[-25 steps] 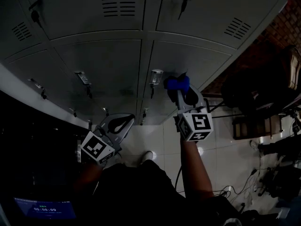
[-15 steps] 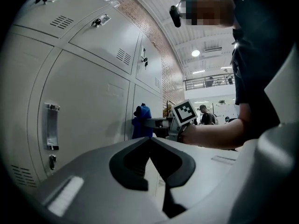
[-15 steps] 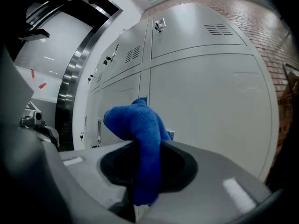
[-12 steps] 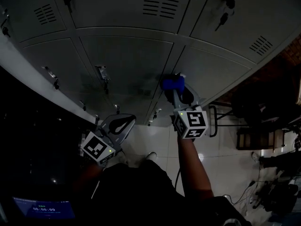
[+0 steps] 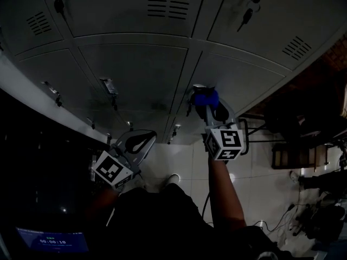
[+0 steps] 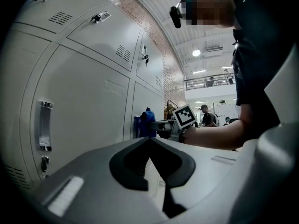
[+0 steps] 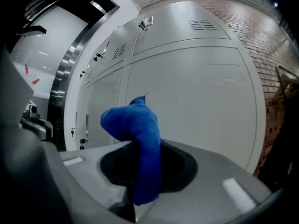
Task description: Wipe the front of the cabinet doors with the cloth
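Right hand-held gripper (image 5: pixel 206 105) pinches the blue cloth (image 5: pixel 205 97) tight against a grey cabinet door (image 5: pixel 241 77), mid-frame. Left hand-held gripper (image 5: pixel 136 143), lower left, is closed and empty. Looks like the wiping step; next, slide the cloth across the door

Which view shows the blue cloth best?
Right gripper view: the cloth fills the centre, clamped between the right tool's jaws. Head view shows only a small dark blue patch at the cabinet door; left gripper view, a distant sliver.
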The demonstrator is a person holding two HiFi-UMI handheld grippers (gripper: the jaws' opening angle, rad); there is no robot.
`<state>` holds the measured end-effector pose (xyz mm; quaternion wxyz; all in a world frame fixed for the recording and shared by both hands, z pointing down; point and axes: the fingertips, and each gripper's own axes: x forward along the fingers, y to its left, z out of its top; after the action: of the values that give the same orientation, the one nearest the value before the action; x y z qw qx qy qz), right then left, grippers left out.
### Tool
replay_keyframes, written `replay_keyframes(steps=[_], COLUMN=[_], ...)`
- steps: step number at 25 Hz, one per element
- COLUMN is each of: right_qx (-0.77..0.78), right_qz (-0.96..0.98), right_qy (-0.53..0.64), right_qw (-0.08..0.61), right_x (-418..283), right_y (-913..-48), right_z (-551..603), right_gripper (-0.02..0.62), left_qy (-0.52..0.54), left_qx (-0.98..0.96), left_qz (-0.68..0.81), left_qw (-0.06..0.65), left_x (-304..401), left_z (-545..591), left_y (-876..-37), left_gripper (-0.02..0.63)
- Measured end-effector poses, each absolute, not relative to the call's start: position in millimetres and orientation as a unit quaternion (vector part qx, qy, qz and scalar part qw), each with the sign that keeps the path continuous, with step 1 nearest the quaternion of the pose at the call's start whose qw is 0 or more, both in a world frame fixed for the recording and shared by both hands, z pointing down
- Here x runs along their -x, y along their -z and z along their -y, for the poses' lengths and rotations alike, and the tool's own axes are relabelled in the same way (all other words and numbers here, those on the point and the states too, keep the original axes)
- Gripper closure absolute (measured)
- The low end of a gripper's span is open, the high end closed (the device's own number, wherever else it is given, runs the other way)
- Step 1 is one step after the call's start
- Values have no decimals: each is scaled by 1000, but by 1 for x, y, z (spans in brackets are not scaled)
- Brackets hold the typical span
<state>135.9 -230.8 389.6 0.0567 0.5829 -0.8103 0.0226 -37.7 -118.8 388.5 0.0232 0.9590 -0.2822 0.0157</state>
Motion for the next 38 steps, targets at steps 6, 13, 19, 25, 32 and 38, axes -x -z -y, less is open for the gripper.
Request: replay_keyframes(steps=[6,13,19,25,32,38], right_qx=[-607,-645,-673,-701,-718,-664], right_qz=[792,761,737,710,693,744], right_qy=[-27,-37,-36,-33,-36,-42], right_qw=[56,54,50,55,57,61], right_x=[-184,-253,-303,-336,-332,-247], right_y=[-393,-400,-400,-402,-405,-419], right_z=[227,221,216,210,196,190], right_gripper=[510,511,511,511,511,511], left_qy=[-19,-22,-27,-29,-31,-28], left_qx=[-963,-968,-970,-972,-971,-971], left_qz=[266,249,239,231,236,234], left_qw=[27,33,36,37,31,35], left_x=[7,-27,-51,-60,-40,-16], left_z=[123,125,124,122,118,111], left_y=[-395,-398,-400,-400,-406,-403], left_gripper=[606,606,606,606,606,606])
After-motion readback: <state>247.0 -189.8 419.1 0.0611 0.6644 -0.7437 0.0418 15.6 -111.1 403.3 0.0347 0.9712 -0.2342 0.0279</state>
